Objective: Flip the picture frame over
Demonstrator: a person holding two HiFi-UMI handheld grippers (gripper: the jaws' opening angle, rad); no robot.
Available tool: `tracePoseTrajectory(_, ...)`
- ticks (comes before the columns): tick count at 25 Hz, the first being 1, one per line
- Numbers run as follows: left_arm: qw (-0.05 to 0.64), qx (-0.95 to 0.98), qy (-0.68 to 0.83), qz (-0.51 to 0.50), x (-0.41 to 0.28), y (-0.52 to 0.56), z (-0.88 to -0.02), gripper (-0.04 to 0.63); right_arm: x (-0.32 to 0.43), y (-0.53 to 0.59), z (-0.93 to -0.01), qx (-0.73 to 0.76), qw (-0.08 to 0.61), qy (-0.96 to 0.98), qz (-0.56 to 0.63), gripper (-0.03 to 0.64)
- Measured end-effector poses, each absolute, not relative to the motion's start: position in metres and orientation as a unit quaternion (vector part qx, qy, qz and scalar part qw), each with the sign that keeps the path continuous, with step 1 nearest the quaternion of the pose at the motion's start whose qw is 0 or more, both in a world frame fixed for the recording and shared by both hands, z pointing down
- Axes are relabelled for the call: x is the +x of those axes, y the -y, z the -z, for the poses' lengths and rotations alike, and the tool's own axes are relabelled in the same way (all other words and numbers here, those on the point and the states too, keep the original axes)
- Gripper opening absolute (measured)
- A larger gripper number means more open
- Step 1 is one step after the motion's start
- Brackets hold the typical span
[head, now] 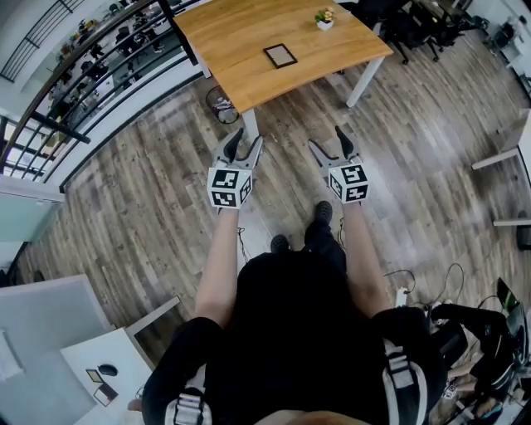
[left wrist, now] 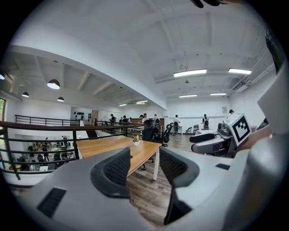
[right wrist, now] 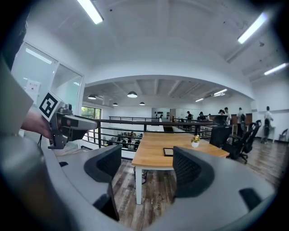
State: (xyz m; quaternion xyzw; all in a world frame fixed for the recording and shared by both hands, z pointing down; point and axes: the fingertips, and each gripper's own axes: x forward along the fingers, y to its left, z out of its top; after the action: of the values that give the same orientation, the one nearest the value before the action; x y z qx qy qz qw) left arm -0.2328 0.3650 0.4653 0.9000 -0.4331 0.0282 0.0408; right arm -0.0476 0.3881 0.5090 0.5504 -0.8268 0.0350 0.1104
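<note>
A small dark picture frame [head: 280, 56] lies flat on the wooden table [head: 241, 37], well ahead of both grippers; it also shows in the right gripper view as the picture frame [right wrist: 168, 152]. My left gripper [head: 246, 142] is held over the floor short of the table, jaws apart with nothing between them; the left gripper [left wrist: 144, 164] sees only table and floor through the gap. My right gripper [head: 328, 139] is level with it, also open and empty, as the right gripper [right wrist: 146, 164] view confirms.
A small potted plant [head: 324, 19] stands near the table's far right edge. A black railing [head: 91, 50] runs along the table's left side. Office chairs [head: 415, 25] stand at the back right. A low white table [head: 104, 365] sits behind me at the left.
</note>
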Motion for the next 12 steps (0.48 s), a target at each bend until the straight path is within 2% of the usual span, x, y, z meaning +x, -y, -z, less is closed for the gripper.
tracePoseTrajectory(6,0.046,0.897,0.438,-0.037,-0.228,-0.352,-0.470,0.230,-0.040,-0.373,-0.513,0.545,0.113,0.830,-0.041,0.370)
tracePoseTrajectory(12,0.052,0.893,0.446,-0.038,-0.218,-0.329,-0.470,0.233,-0.030,-0.349,-0.514,0.537,0.116,0.834,-0.047,0.373)
